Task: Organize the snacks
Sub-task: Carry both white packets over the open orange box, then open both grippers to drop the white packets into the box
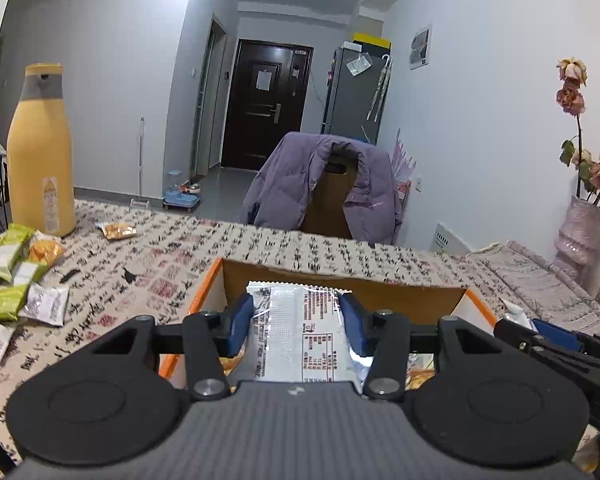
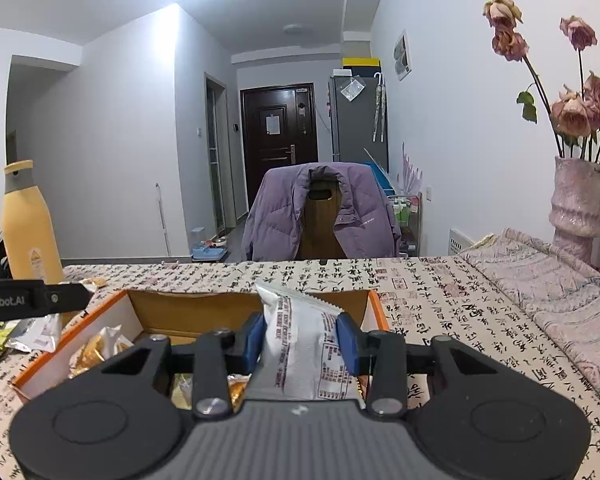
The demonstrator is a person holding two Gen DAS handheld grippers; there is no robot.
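Grippers each clamp a silver foil snack packet above the orange-rimmed cardboard box [image 2: 374,308]: left gripper [image 1: 296,320] on one [image 1: 300,344], right gripper [image 2: 302,338] on another [image 2: 300,356]. Releasing near the box's rim risks packets sliding outside.

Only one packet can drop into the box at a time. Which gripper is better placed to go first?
Probably the right gripper: its silver packet hangs over the orange box, as does the left gripper's packet.

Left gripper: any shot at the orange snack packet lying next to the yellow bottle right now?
Probably not as is: the left gripper is shut on a silver packet over the box. The orange snack packet lies unobstructed on the cloth.
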